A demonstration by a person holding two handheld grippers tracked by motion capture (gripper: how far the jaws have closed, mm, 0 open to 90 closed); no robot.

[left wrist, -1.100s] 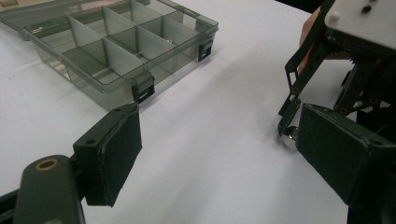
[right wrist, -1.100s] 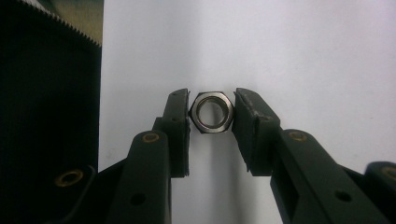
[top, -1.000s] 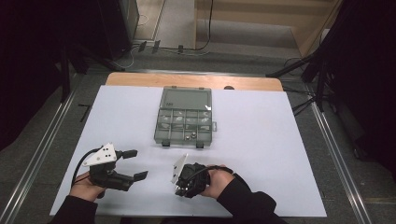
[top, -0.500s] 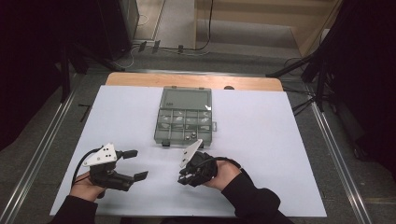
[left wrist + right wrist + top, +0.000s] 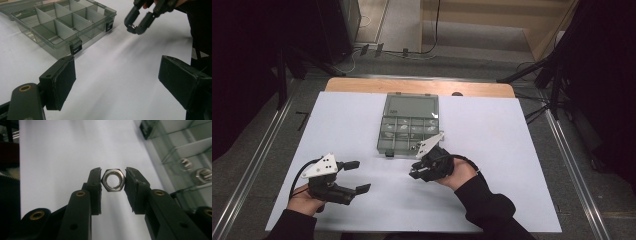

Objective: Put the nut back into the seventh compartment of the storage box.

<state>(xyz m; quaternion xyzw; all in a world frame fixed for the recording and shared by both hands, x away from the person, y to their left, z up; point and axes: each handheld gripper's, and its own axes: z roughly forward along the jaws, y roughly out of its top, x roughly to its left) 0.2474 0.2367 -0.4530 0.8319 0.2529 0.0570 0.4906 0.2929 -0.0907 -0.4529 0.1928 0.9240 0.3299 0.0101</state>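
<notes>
A silver hex nut (image 5: 114,189) sits clamped flat-to-flat between the jaws of my right gripper (image 5: 114,178). That gripper (image 5: 418,172) hovers just in front of the clear grey compartment box (image 5: 409,125), near its front right corner. In the left gripper view the right gripper (image 5: 136,26) shows at the top, with the nut (image 5: 131,25) glinting between its tips. My left gripper (image 5: 357,176) rests low at the front left of the table, jaws wide apart and empty (image 5: 120,70), pointing toward the box (image 5: 62,25).
The box's lid lies open toward the back, and two black latches (image 5: 75,47) hang on its front wall. Other nuts (image 5: 203,175) lie in a compartment. A white sheet (image 5: 512,150) covers the table; a wooden edge (image 5: 362,86) shows at the back.
My right gripper has moved forward and slightly right toward the box's front edge, with the nut in it. The left gripper has stayed put.
</notes>
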